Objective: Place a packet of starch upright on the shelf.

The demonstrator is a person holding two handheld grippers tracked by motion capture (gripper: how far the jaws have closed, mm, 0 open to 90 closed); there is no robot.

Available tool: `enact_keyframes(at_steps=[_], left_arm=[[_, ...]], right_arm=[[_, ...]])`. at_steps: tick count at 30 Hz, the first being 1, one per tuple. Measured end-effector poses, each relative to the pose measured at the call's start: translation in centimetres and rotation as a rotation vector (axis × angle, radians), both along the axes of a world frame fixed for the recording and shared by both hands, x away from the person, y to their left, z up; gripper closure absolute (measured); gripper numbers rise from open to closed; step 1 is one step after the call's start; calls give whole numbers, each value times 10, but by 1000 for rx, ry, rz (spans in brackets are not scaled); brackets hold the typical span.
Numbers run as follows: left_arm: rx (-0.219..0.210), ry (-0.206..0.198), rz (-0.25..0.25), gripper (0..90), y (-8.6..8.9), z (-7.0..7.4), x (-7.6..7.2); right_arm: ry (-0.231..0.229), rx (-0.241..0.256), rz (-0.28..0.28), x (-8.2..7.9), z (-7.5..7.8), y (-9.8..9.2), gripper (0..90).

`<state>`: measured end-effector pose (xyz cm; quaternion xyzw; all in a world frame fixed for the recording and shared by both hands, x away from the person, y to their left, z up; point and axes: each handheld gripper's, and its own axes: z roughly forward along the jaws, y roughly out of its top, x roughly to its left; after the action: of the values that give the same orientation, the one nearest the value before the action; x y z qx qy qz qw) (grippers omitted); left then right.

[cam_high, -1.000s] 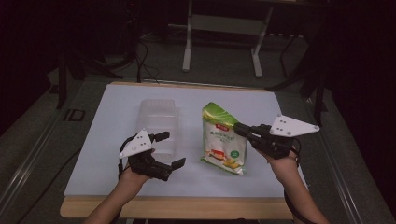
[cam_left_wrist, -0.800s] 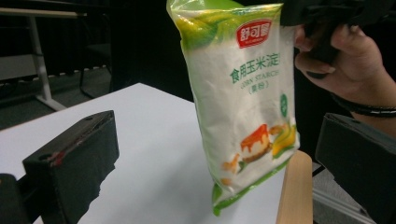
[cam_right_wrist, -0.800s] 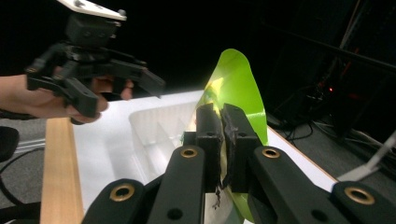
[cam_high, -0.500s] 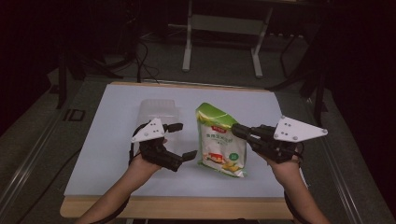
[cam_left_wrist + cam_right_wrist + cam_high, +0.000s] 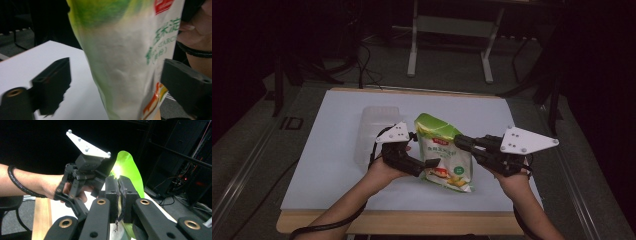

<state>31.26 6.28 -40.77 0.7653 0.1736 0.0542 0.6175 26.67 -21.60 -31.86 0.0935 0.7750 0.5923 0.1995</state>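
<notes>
A green and white starch pouch [image 5: 444,150] is held up off the white table [image 5: 332,165], tilted. My right gripper [image 5: 460,142] is shut on the pouch's right edge; in the right gripper view its jaws [image 5: 119,195] pinch the green pouch [image 5: 127,165] edge-on. My left gripper [image 5: 422,152] is open at the pouch's left side. In the left gripper view the pouch [image 5: 125,62] hangs between the two wide-apart jaws of that gripper [image 5: 117,87], with gaps on both sides. The left gripper [image 5: 82,172] and its hand also face the right gripper view.
A clear plastic container [image 5: 372,127] lies on the table behind and left of the left hand. Dark floor, cables and a metal stand's legs [image 5: 449,47] lie beyond the far edge. The table's wooden front edge [image 5: 412,222] is near the forearms.
The right gripper has lifted the pouch and carried it a little left. The left gripper has moved right and up, so its open jaws now straddle the pouch.
</notes>
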Motion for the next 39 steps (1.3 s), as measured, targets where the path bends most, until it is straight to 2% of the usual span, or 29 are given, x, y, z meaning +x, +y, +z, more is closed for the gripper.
enact_keyframes(at_steps=[2,3,4,5,6,8,9,11,12,14,15,16,19,22,25,27,30,34,36,39], left_arm=[[-4,11,-17,166,-2,-2,3],[-11,15,-58,206,-3,-4,4],[-11,15,-58,264,-3,-4,4],[-11,9,-75,316,-3,-4,5],[-5,-1,-78,316,-4,-4,4],[2,-16,-64,367,-5,-4,4],[-11,-39,-66,400,-4,-6,4],[-14,-24,-72,456,-3,-7,4],[-14,-1,-80,456,-3,-6,4],[-12,10,-87,532,-3,-6,4],[-15,28,-105,532,-2,-4,3],[-14,27,-114,642,-2,-4,3],[-4,25,-121,740,-3,-1,2],[20,4,-121,769,-2,2,1],[37,-1,-126,805,-1,4,0],[43,7,-131,805,0,6,1],[53,-14,-125,806,1,10,0],[68,-32,-119,811,2,17,0],[77,-43,-113,811,3,21,0],[82,-49,-90,812,5,26,0]], right_arm=[[0,-4,1,0,0,2,869],[-1,-6,4,1,0,3,869],[-3,-8,3,1,0,4,869],[-3,-10,2,1,-1,5,868],[-3,-10,2,1,-1,5,868],[2,-9,8,1,-2,5,869],[-3,-10,6,1,-3,5,869],[-4,-11,5,1,-3,5,869],[-3,-9,6,1,-4,5,869],[-4,-10,2,1,-4,5,870],[-2,-13,1,1,-4,4,870],[0,-10,1,1,-5,2,869],[4,-7,2,2,-6,1,869],[3,0,9,2,-8,0,869],[6,4,4,2,-9,-1,868],[6,7,2,2,-10,-1,868],[-14,13,0,2,-9,-1,867],[-4,38,2,4,-7,-3,856],[-10,49,-6,4,-6,-3,829],[-14,76,-21,3,-3,-6,693]])
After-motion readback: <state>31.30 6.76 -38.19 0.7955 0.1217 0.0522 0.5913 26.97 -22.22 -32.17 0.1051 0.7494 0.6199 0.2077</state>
